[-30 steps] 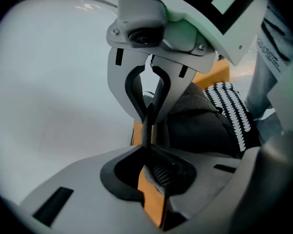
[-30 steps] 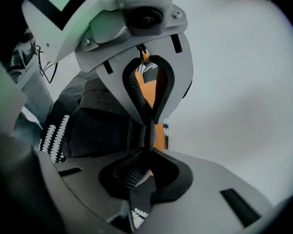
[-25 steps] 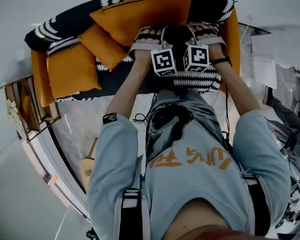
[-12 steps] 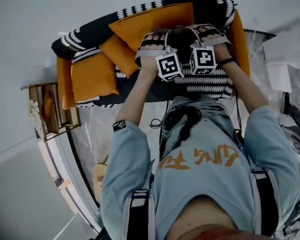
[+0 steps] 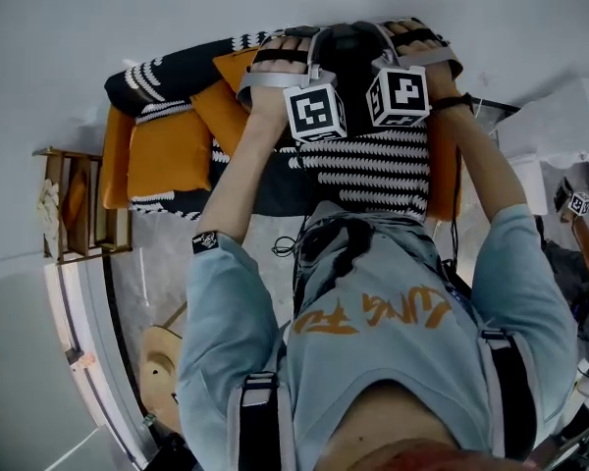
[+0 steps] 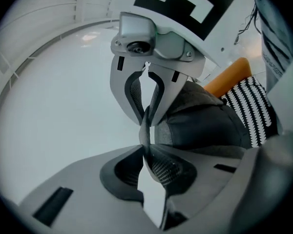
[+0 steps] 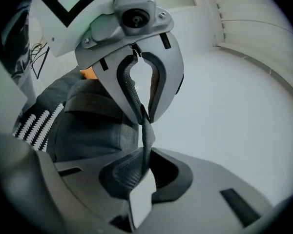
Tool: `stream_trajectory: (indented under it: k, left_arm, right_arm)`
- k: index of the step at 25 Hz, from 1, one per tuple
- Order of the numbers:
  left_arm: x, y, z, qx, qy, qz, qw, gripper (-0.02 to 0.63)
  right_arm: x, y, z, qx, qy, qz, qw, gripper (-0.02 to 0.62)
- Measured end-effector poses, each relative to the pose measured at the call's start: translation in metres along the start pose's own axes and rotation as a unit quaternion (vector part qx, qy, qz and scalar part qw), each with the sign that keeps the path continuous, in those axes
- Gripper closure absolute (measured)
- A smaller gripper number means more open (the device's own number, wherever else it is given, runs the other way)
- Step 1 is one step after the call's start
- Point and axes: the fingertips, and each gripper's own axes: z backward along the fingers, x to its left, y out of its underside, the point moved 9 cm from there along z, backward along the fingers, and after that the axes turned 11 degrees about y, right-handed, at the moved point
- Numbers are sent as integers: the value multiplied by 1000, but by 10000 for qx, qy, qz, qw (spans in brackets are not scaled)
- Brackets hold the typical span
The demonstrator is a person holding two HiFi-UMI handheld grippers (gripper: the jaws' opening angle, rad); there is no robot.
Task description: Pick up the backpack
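two grippers, each clamped on a thin strap (image 6: 145, 123) of the dark grey backpack (image 6: 200, 126): left gripper (image 6: 146, 147), right gripper (image 7: 144, 152). backpack hangs between them, above the sofa (image 5: 373, 170), right end. handling: raise both evenly, lest a strap slip.

Your backpack (image 5: 348, 62) is dark grey fabric with a rounded, bulging body. It hangs over the orange sofa (image 5: 162, 155) with its striped cover. One thin grey strap (image 6: 145, 126) of the backpack is pinched in each pair of your jaws.
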Motion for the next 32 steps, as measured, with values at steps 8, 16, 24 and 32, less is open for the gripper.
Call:
stream_trajectory:
  k: [8, 16, 24, 32]
  left_arm:
    - [47, -21, 15, 90, -374, -99, 9992, 551]
    - [80, -23, 21, 90, -709, -279, 9971, 551]
    - [94, -17, 21, 206, -816, -308, 9960, 551]
    - [89, -6, 21, 331, -770, -260, 9961, 551]
  right_arm:
    - [-55, 9, 9, -94, 479, 241, 9985, 546]
    - [-88, 9, 7, -57, 819, 388, 9959, 545]
    - [-96, 7, -2, -146, 957, 406, 9945, 545]
    - [-88, -2, -10, -305, 906, 486, 9942, 545]
